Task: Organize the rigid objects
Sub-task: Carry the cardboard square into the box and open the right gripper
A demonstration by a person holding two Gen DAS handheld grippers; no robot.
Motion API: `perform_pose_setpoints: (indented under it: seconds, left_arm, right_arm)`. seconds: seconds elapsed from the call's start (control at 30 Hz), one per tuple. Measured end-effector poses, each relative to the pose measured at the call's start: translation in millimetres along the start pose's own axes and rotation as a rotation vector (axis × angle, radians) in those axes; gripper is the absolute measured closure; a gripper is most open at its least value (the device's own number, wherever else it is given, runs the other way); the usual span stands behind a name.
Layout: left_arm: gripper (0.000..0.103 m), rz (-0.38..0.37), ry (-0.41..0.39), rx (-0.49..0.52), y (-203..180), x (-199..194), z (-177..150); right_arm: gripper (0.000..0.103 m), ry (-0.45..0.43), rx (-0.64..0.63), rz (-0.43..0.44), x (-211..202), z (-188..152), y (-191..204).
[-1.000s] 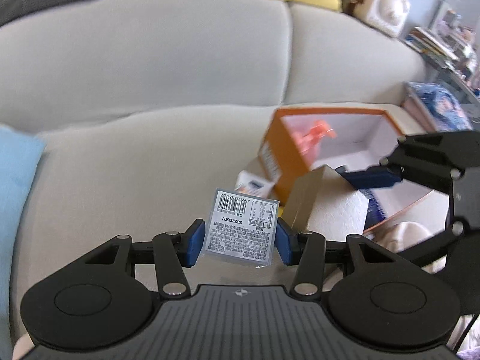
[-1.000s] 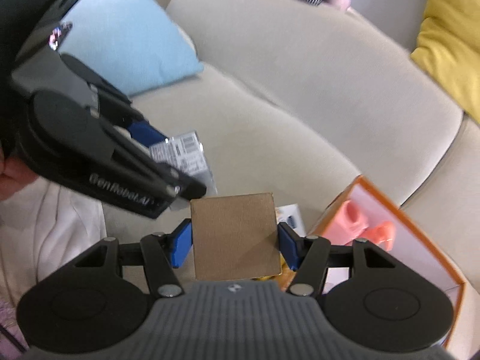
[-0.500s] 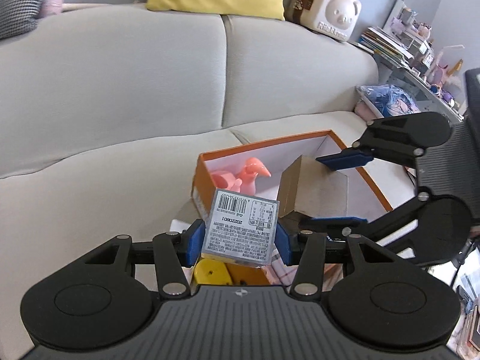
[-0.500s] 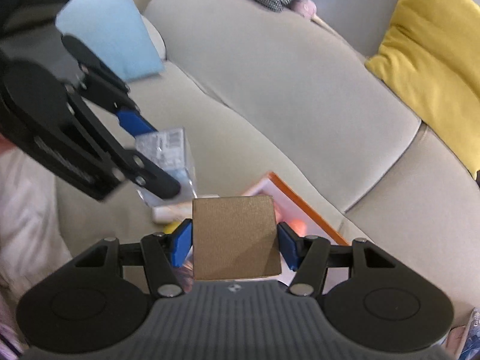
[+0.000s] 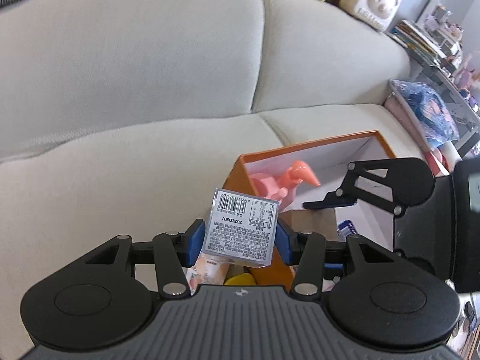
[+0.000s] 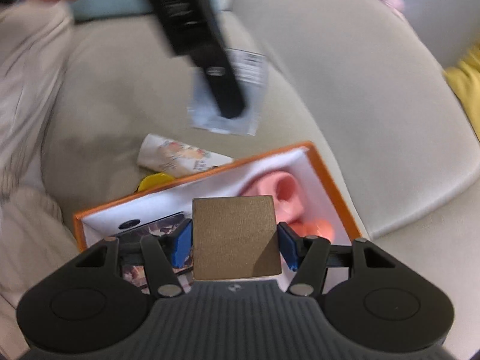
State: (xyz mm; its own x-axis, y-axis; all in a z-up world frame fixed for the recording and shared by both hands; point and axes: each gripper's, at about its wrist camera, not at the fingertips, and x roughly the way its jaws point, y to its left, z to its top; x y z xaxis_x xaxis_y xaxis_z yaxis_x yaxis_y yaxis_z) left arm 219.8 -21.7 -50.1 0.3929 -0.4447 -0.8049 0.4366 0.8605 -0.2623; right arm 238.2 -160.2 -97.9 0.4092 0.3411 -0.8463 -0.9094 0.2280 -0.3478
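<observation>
My left gripper (image 5: 240, 241) is shut on a clear box with a barcode label (image 5: 241, 226) and holds it above the sofa, just left of the orange box (image 5: 306, 147). My right gripper (image 6: 235, 244) is shut on a brown cardboard box (image 6: 235, 237) and holds it over the orange box (image 6: 325, 174). The orange box has a white inside and holds a pink toy (image 5: 292, 180) (image 6: 285, 198) and a dark printed pack (image 6: 150, 228). The left gripper with its clear box (image 6: 249, 69) shows blurred in the right wrist view.
A patterned tube (image 6: 180, 156) and a yellow object (image 6: 154, 180) lie on the beige sofa seat (image 5: 120, 165) beside the orange box. A yellow cushion (image 6: 466, 87) and a bear-shaped bag (image 5: 375, 0) are at the back. Cluttered shelves (image 5: 435, 48) stand to the right.
My right gripper has tipped down and moved over the orange box with the cardboard box. My left gripper has come closer to the orange box's left side with the clear box.
</observation>
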Motion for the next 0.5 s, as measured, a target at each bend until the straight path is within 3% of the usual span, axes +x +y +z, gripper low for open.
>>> perform_pose_setpoints:
  seconds: [0.17,0.5]
  left_arm:
    - [0.047,-0.012,0.027,-0.031,11,13,0]
    - [0.047,-0.027,0.056,-0.046,16,27,2]
  right_arm:
    - [0.042,-0.018,-0.193,0.019,18,-3,17]
    - [0.042,-0.055,-0.269,0.044,35,-15,25]
